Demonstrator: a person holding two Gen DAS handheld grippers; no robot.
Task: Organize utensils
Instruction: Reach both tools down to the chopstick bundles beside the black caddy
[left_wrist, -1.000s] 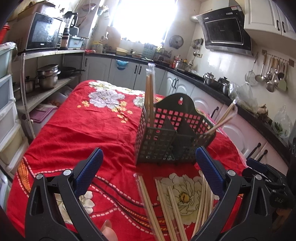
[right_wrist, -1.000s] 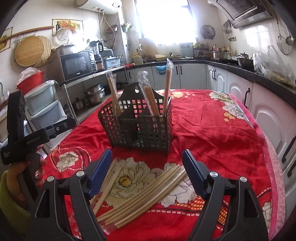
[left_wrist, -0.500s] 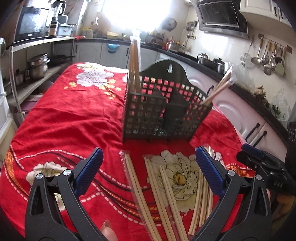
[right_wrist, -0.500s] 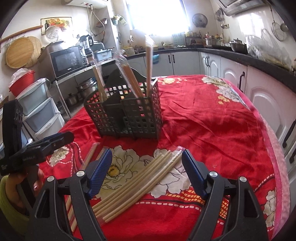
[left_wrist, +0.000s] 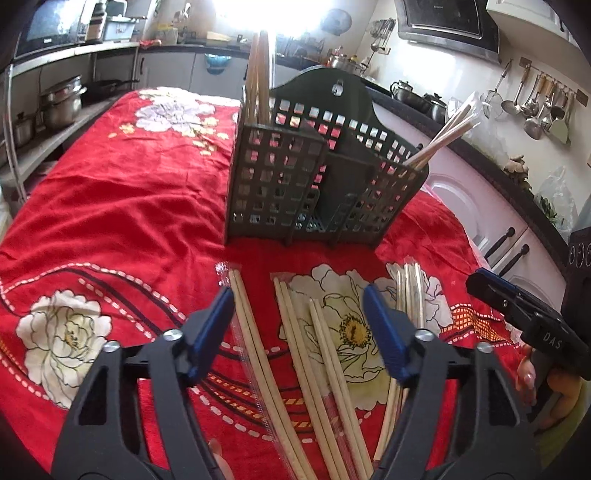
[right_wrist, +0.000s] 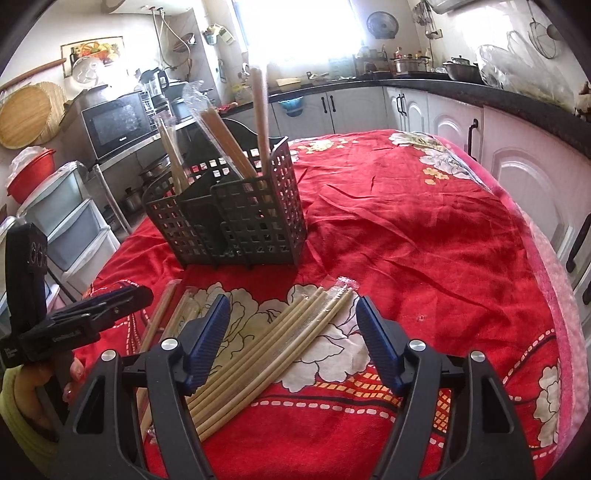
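A dark grey perforated utensil caddy (left_wrist: 317, 184) stands on the red floral tablecloth (left_wrist: 122, 206); it also shows in the right wrist view (right_wrist: 229, 218). Wrapped chopstick packs stand in its compartments (right_wrist: 221, 140). Several wrapped chopsticks (left_wrist: 314, 354) lie flat on the cloth in front of it, also seen in the right wrist view (right_wrist: 273, 339). My left gripper (left_wrist: 301, 332) is open and empty, low over the left packs. My right gripper (right_wrist: 291, 332) is open and empty, low over the right bundle. Each gripper shows in the other's view, the right one (left_wrist: 517, 310) and the left one (right_wrist: 85, 317).
The table edge falls off at the right (right_wrist: 554, 295) toward white cabinets (right_wrist: 524, 177). A shelf with pots (left_wrist: 59, 107) and plastic drawers (right_wrist: 70, 221) stand to the left. A counter with cookware runs along the back wall (right_wrist: 424, 81).
Both grippers have moved down and forward toward the chopsticks lying on the cloth. Both sets of jaws are narrower than before but still open.
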